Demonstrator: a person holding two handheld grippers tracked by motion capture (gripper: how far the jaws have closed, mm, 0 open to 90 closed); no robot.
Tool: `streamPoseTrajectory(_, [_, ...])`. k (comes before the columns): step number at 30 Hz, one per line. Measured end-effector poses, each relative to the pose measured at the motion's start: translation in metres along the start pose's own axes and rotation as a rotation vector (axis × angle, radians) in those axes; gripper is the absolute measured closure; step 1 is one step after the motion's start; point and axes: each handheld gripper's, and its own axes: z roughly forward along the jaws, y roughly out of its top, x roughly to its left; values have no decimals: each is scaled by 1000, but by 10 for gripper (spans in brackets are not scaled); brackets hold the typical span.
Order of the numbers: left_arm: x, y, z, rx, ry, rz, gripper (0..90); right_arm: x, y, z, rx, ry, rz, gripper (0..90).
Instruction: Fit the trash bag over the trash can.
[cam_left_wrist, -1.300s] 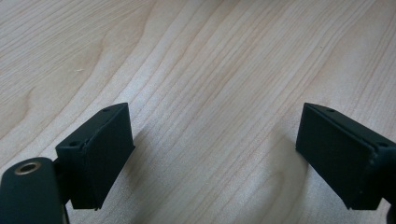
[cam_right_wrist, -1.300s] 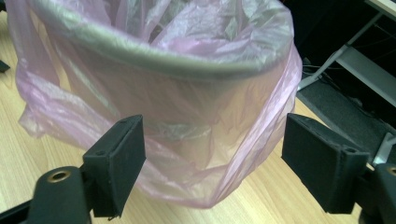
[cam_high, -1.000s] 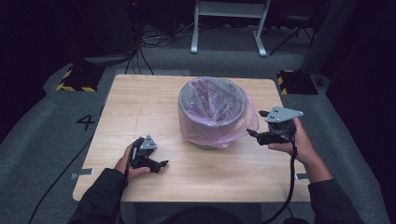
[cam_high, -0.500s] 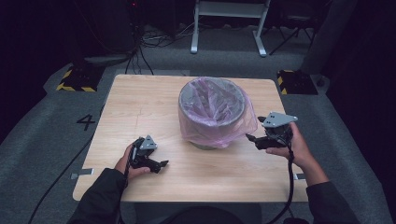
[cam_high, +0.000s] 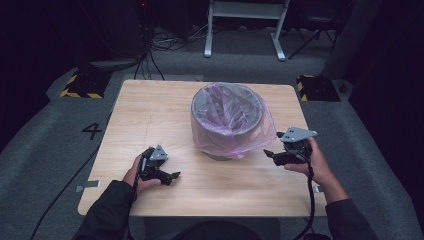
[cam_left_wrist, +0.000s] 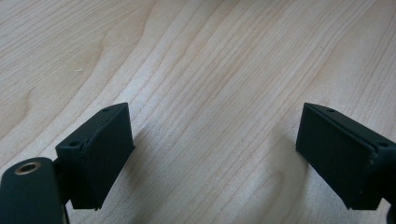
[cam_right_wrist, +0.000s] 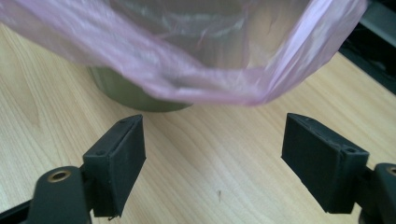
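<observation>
A grey round bin (cam_high: 226, 117) lined with a pink plastic bag (cam_high: 260, 134) stands at the middle of the wooden table (cam_high: 155, 110). The bag's loose skirt (cam_right_wrist: 196, 79) hangs over the bin's outside, with the bin's base (cam_right_wrist: 135, 93) showing below it. My right gripper (cam_high: 272, 154) is held open just right of the bin, its jaws pointing at the bag's hem with nothing between them. My left gripper (cam_high: 172, 176) rests low at the table's front left, open over bare wood (cam_left_wrist: 210, 93).
The table's front edge runs close under both hands. Grey carpet with a "4" marking (cam_high: 92, 131) surrounds the table. Yellow-black striped blocks (cam_high: 80, 85) sit at the far corners, and a white stand (cam_high: 245, 20) is behind.
My right gripper has dropped lower and come slightly toward the front beside the bin. The left gripper has stayed put.
</observation>
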Motion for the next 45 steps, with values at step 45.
streamPoseTrajectory(45, [0, 0, 0, 0, 0, 0, 109, 5, -70, 25, 138, -6, 89, 212])
